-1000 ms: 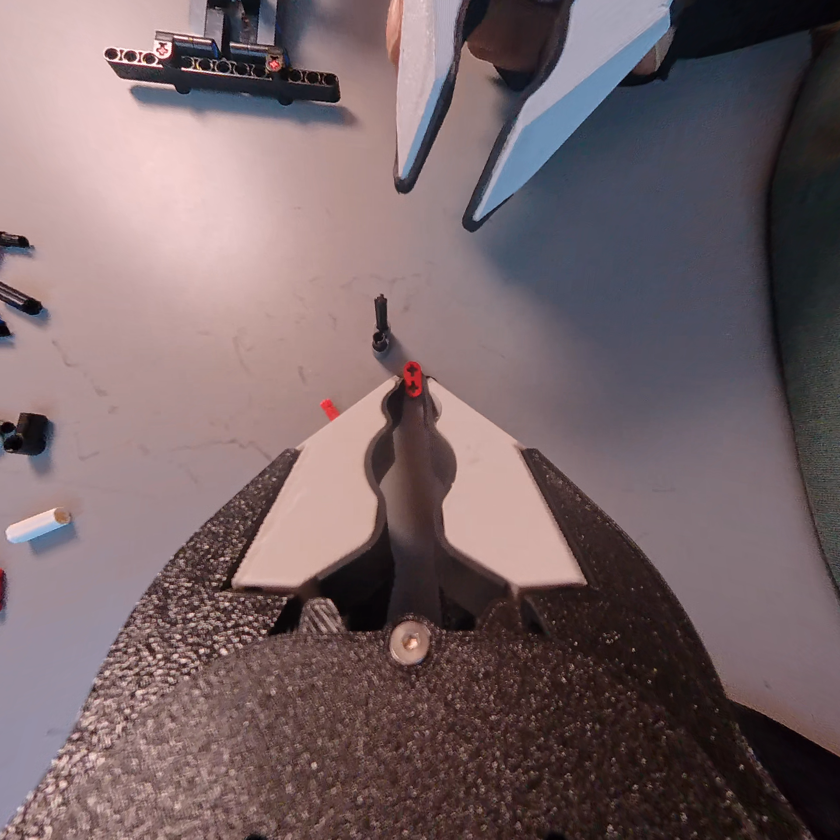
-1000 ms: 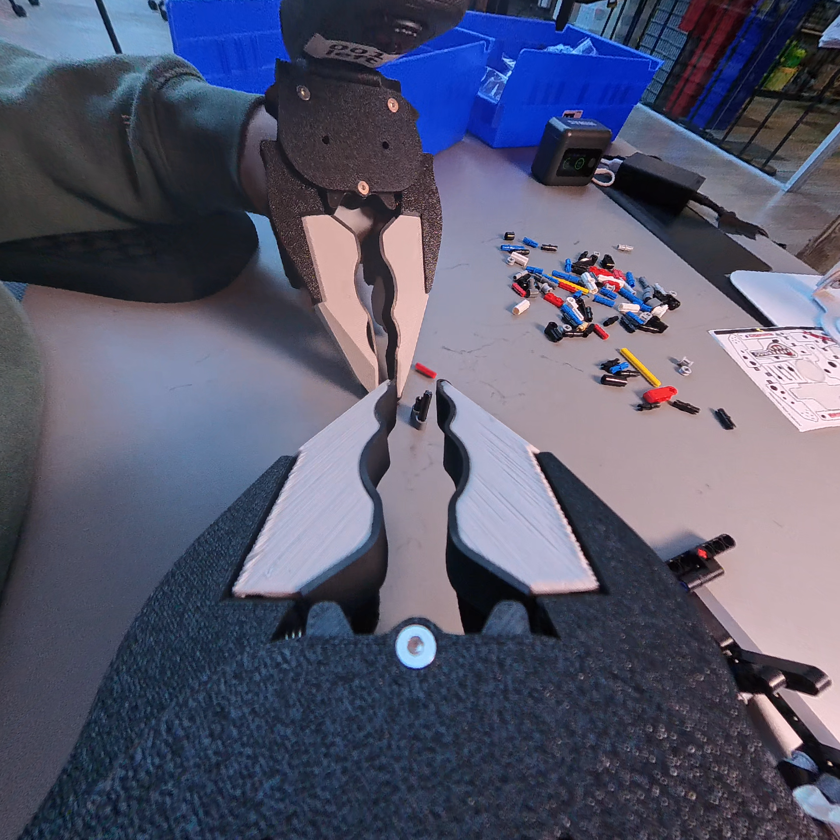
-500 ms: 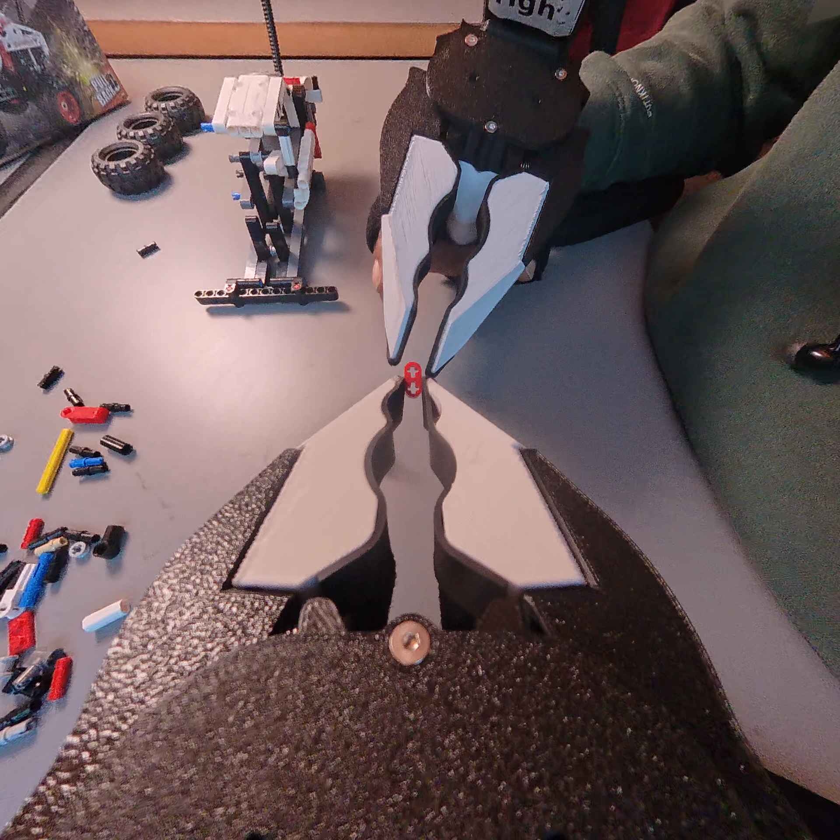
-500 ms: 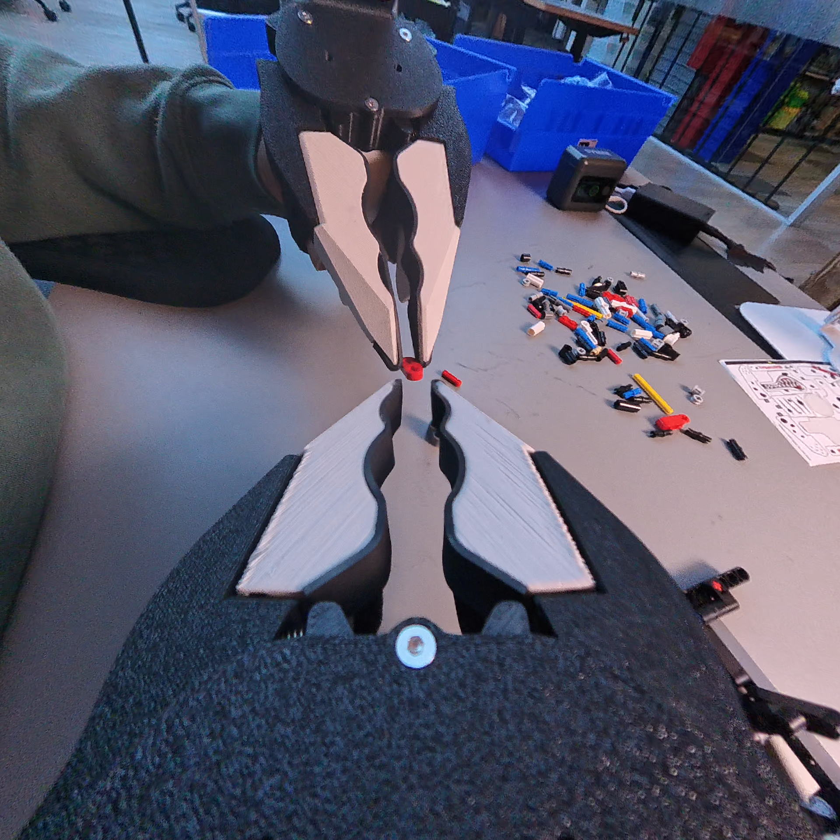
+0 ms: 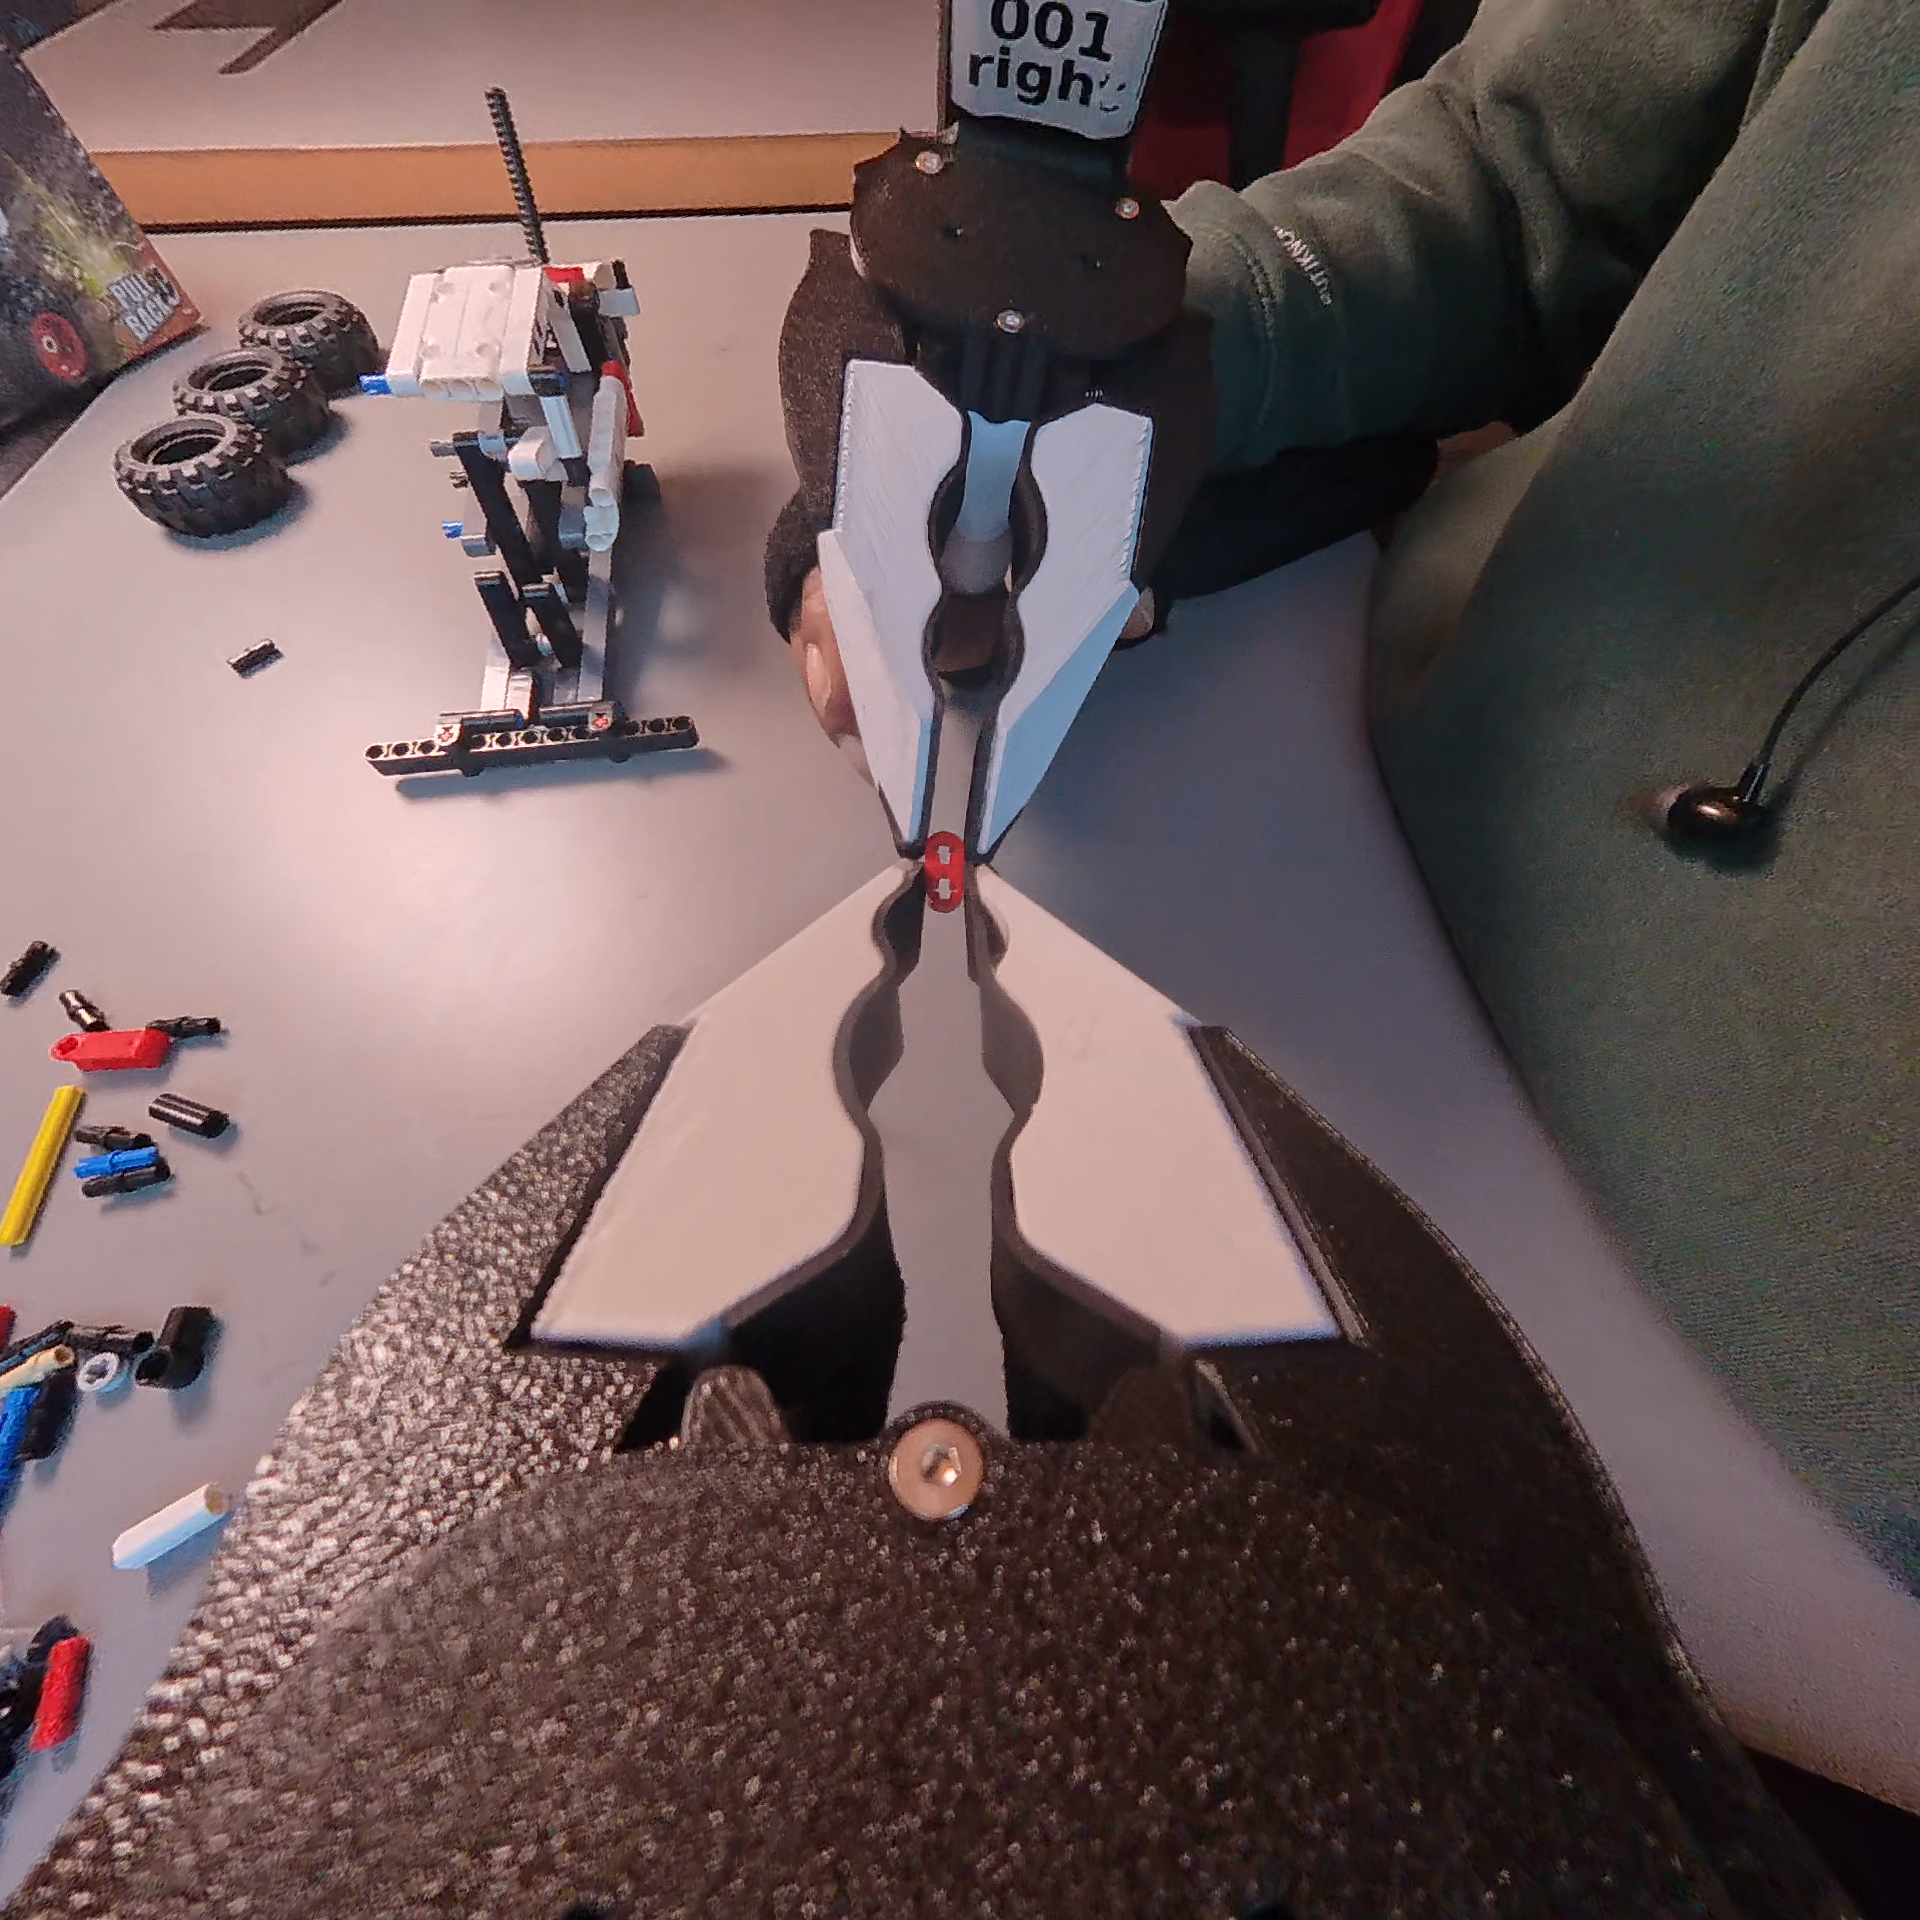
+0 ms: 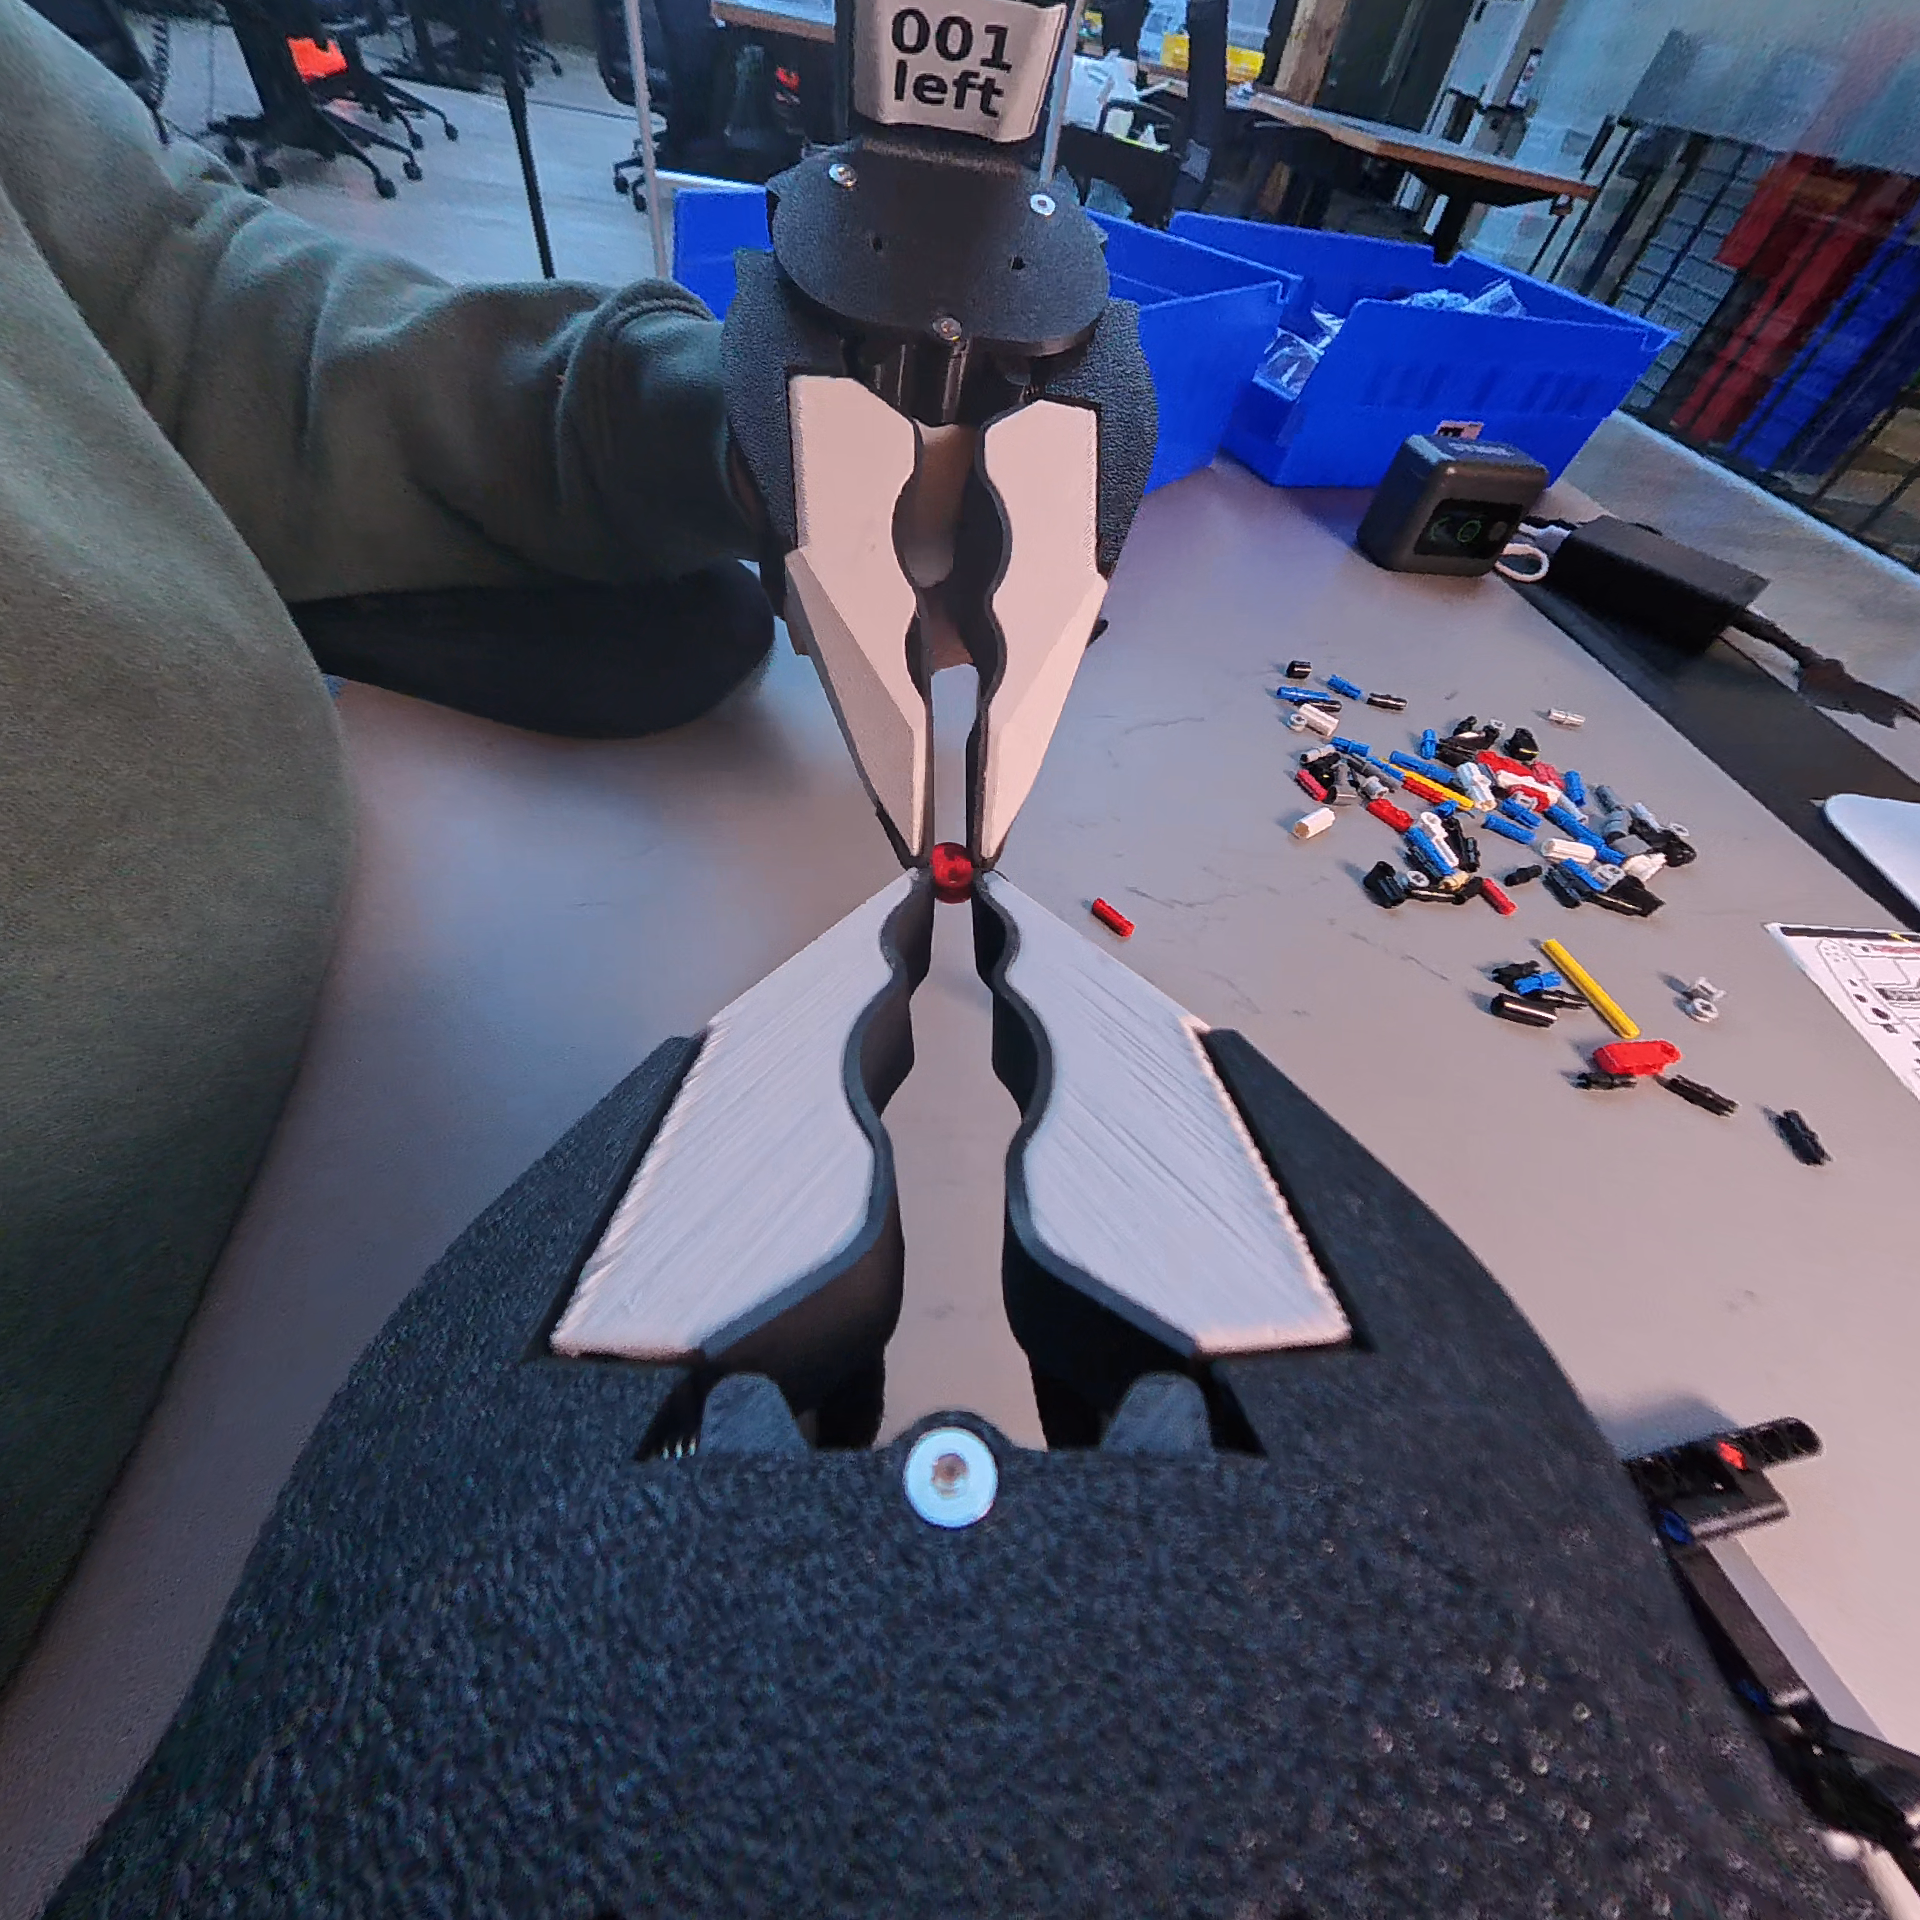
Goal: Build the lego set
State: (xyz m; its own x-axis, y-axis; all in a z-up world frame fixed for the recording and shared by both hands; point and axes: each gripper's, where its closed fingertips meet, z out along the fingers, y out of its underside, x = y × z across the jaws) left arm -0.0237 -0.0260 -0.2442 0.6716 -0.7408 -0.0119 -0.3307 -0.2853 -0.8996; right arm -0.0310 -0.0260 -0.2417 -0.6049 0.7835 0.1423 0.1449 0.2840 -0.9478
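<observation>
Across the grey table point(image 5: 312, 883), to the left in the left wrist view, stands the half-built lego model point(image 5: 530, 436), white and black on a long black beam, with three black tyres point(image 5: 223, 416) beyond it at far left and a printed box point(image 5: 62, 260) at the far left corner. Loose pieces point(image 5: 94, 1143) in black, blue, red and yellow lie scattered along the near left edge. From the right wrist view the same kind of scatter point(image 6: 1486, 821) lies to the right, with a lone red pin point(image 6: 1112, 916) nearer the grippers, an instruction sheet point(image 6: 1860, 997) at the right edge, blue bins point(image 6: 1455, 384) far behind and a small dark camera block point(image 6: 1449, 504) beside them. A green sleeve point(image 5: 1403, 312) reaches in behind the far gripper.

Nothing lies between the two tools: they meet tip to tip above the table. The left gripper point(image 5: 943, 902) is closed to a narrow slit, pinching the small red connector point(image 5: 943, 871) at its tips. The right gripper point(image 6: 951, 902) is likewise nearly closed, its tips at the connector's other end; whether it actually grips the piece I cannot tell.
</observation>
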